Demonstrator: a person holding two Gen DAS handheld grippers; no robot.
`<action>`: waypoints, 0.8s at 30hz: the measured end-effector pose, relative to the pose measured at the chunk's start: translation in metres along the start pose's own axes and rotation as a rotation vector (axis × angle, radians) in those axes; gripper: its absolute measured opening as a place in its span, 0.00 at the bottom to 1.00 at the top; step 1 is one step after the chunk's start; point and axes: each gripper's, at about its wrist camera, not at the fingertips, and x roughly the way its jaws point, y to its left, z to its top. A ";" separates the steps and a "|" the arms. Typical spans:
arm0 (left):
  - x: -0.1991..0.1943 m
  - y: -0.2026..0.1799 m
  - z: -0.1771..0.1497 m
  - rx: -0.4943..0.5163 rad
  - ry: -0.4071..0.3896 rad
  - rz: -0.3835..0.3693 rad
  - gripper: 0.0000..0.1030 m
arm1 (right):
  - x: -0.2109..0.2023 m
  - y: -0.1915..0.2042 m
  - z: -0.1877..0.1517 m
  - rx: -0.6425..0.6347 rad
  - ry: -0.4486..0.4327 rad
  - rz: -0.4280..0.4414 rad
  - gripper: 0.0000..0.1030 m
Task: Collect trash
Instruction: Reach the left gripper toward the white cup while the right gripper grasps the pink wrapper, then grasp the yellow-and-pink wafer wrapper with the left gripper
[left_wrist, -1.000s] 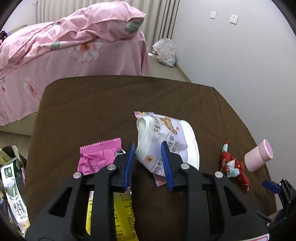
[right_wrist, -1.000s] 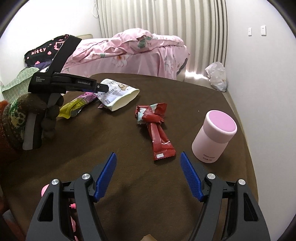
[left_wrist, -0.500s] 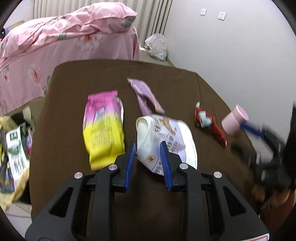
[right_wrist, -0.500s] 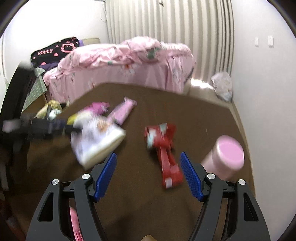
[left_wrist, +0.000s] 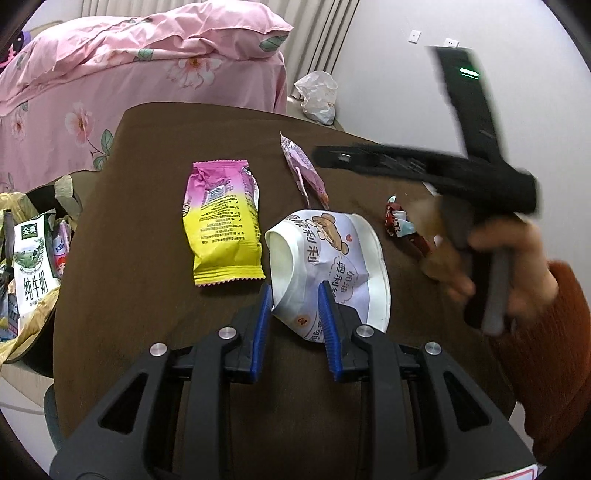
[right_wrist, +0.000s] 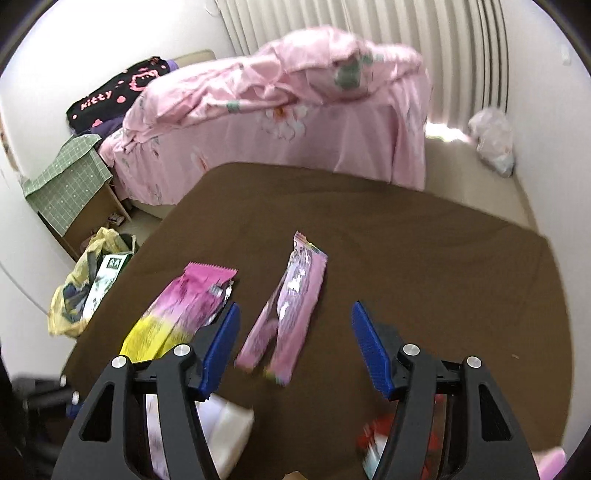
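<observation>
left gripper: fingers clamped on the white snack bag, above the brown bench.
right gripper: fingers apart, just closing some, the purple wrapper lying between them untouched.
beside: pink-and-yellow packet, red wrapper.
off the bench's left edge: yellow trash bag.

Snack bag left of cup wrapper; stick wrapper behind; all on table.

A table covered in brown cloth carries snack litter — a pink-and-yellow packet lying flat, a slim purple wrapper beside it, and a crumpled red wrapper further right (partly hidden). A white pouch hangs just above the cloth.
</observation>
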 end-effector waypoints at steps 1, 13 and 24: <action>-0.001 0.000 -0.001 -0.001 0.001 -0.003 0.24 | 0.010 0.000 0.005 0.009 0.025 0.009 0.58; -0.003 0.006 0.000 -0.041 -0.004 -0.038 0.27 | -0.012 0.004 -0.021 -0.057 0.005 -0.030 0.07; -0.029 0.044 0.022 -0.156 -0.139 0.015 0.44 | -0.096 -0.005 -0.085 0.022 -0.173 -0.068 0.07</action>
